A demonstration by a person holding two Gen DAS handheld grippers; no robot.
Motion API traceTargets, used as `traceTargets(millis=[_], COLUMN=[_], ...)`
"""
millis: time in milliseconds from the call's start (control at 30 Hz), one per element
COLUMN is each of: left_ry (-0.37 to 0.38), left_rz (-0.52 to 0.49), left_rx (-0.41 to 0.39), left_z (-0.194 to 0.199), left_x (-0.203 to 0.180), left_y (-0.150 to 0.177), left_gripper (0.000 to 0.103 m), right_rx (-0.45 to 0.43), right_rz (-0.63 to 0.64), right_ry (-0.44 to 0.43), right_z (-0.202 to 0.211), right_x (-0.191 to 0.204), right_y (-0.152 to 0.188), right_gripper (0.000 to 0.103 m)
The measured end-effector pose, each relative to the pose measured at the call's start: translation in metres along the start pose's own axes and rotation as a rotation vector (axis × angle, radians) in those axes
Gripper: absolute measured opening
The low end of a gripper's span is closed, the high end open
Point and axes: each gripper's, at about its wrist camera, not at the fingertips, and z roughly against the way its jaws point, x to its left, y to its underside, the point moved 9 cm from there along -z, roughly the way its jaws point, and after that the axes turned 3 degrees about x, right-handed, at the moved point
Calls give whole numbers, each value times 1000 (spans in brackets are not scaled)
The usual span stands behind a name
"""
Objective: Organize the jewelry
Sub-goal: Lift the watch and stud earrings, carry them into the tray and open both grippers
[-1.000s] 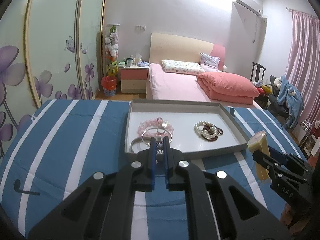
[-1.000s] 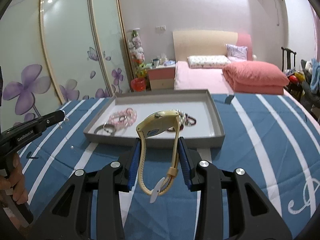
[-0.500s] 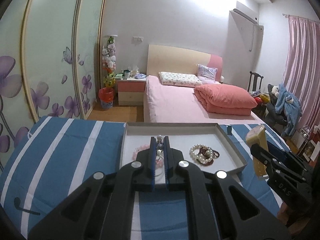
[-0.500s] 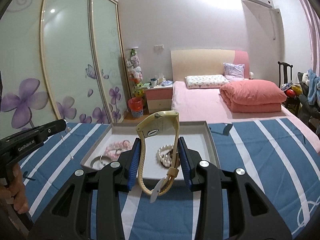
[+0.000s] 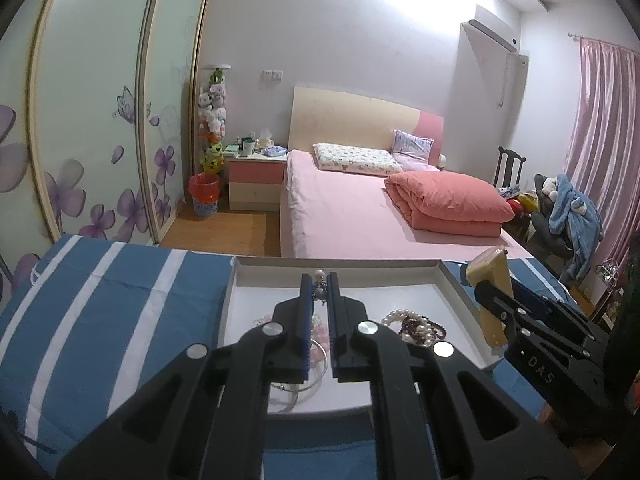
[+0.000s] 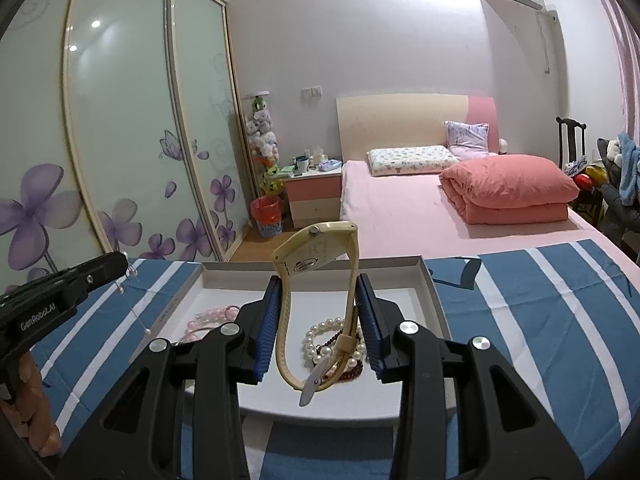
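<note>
My left gripper (image 5: 319, 284) is shut on a thin chain with small pearls (image 5: 319, 276), held above the near part of the grey tray (image 5: 340, 262). From the right wrist view the chain (image 6: 134, 308) dangles off the left gripper (image 6: 116, 264). My right gripper (image 6: 318, 292) is shut on a cream wristwatch (image 6: 316, 248), its strap hanging down over the tray (image 6: 430, 292). In the tray lie a pearl bracelet (image 6: 320, 330), dark red beads (image 6: 352, 372), a pink bead bracelet (image 6: 212, 316) and a silver bangle (image 5: 308, 390).
The tray sits on a blue cloth with white stripes (image 5: 100, 300). Beyond it are a pink bed (image 5: 360, 208), a bedside cabinet (image 5: 256, 184) and flowered wardrobe doors (image 6: 120, 140). A hand (image 6: 28, 392) holds the left gripper's handle.
Both grippers have moved forward over the tray, still holding the chain and the watch. The tray now lies under the fingertips.
</note>
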Motion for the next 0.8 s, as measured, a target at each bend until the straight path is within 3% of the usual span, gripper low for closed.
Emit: traceTargets(millis=[400, 800], left_ry=[18, 18], left_rz=[-22, -32], left_rx=[50, 99], left_z=[-50, -79], left_x=[-5, -5], left_y=[6, 21], left_gripper=[8, 9], right_rx=[77, 208], right_rz=[-29, -34], right_ry=[-13, -12], right_z=[-41, -72], right_x=[-2, -2], right_y=[12, 36], right_gripper=[39, 43])
